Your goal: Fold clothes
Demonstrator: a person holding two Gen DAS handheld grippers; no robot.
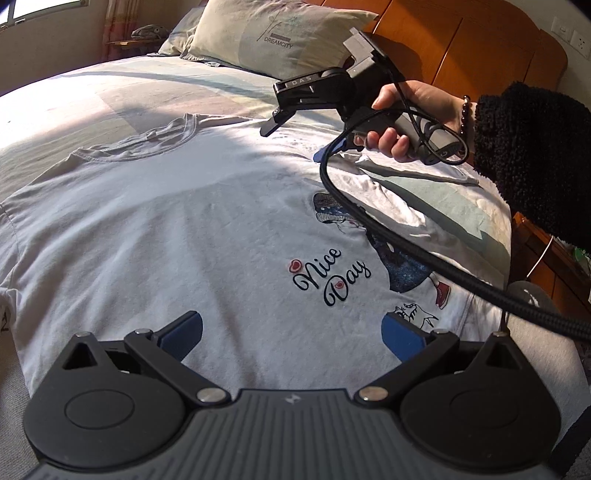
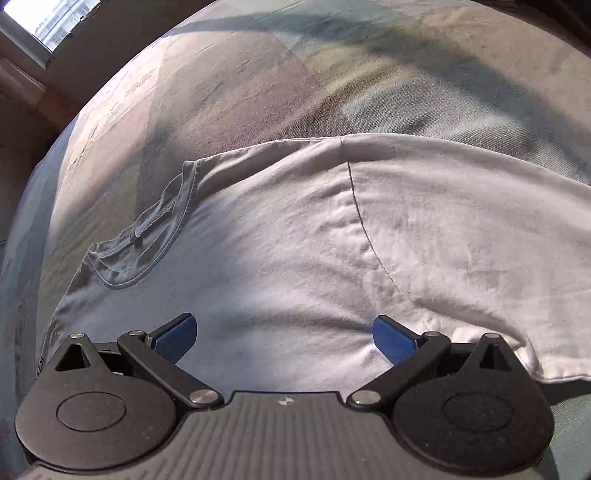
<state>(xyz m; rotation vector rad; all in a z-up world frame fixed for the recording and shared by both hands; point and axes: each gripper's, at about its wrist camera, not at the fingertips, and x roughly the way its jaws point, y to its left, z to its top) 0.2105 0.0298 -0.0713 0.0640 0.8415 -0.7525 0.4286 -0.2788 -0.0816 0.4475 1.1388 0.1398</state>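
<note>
Nearest, the left claw (image 1: 291, 334), pads apart and empty, hovers over a white T-shirt (image 1: 184, 229) spread flat, print up, on the bed (image 1: 129, 92), laid open as if for folding. The right claw (image 2: 282, 338), also apart, hangs above the shoulder near one sleeve (image 2: 461, 229).

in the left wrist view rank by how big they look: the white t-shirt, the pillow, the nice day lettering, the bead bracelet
1. White t-shirt, which fills most of the view.
2. Pillow, though it lies farther from the camera, so it looks smaller than it is.
3. Nice Day lettering.
4. Bead bracelet.
</note>
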